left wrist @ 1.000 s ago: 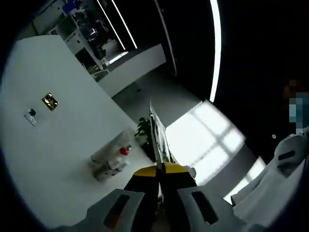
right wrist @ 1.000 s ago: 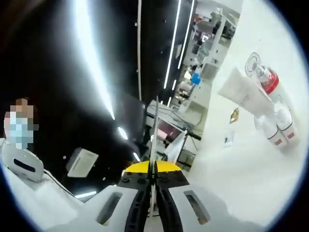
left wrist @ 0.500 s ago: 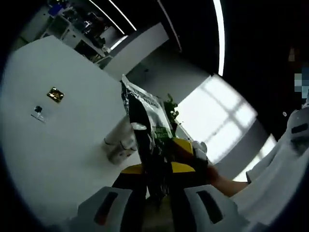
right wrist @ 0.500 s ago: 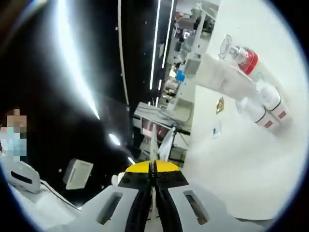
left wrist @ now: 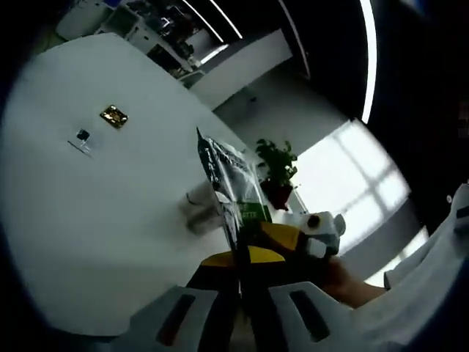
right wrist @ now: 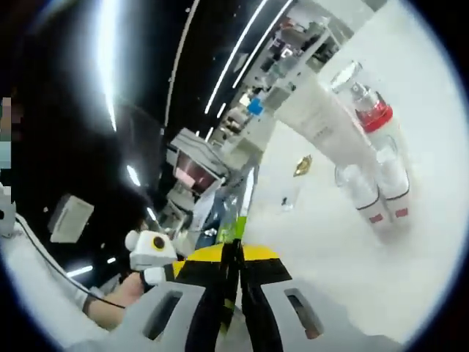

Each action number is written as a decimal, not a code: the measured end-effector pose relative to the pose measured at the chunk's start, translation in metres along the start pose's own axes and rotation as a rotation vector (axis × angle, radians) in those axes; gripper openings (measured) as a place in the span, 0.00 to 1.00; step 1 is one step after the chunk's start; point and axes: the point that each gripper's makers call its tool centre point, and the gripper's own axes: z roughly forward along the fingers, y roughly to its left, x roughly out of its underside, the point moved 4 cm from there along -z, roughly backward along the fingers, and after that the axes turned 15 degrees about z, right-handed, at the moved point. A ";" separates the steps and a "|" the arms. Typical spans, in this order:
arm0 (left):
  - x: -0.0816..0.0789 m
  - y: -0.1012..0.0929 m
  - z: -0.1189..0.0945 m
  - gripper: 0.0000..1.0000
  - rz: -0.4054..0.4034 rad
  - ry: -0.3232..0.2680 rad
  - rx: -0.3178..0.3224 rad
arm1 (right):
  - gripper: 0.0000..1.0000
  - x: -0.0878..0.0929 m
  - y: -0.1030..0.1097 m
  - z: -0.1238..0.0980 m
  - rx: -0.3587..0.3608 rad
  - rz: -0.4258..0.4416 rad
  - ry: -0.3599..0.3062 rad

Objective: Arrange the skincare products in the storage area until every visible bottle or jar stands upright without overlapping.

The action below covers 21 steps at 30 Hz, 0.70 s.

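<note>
A lab: equipment shelves (right wrist: 293, 51), white worktable (left wrist: 88, 205), strip lights (left wrist: 368, 66).

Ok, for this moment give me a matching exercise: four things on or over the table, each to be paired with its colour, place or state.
Things:
1. sachet
2. pump bottle
3. tube
4. gold piece

Descriptions:
a. plain white, the longest item in the cluster
b. red collar under a clear cap
c. alone on the table, apart from the cluster
d. clamped in the left gripper

Pairs: 1-d, 2-b, 3-a, 4-c
</note>
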 end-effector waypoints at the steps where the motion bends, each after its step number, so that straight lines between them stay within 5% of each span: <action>1: 0.000 0.001 0.001 0.00 -0.014 -0.002 0.005 | 0.13 0.000 0.000 0.000 -0.002 -0.012 0.000; 11: 0.004 0.017 0.015 0.00 -0.076 0.010 0.008 | 0.59 0.006 0.002 0.000 -0.038 -0.216 0.092; 21: 0.014 0.038 0.030 0.00 -0.090 0.056 -0.013 | 0.88 0.019 -0.012 -0.004 0.032 -0.347 0.209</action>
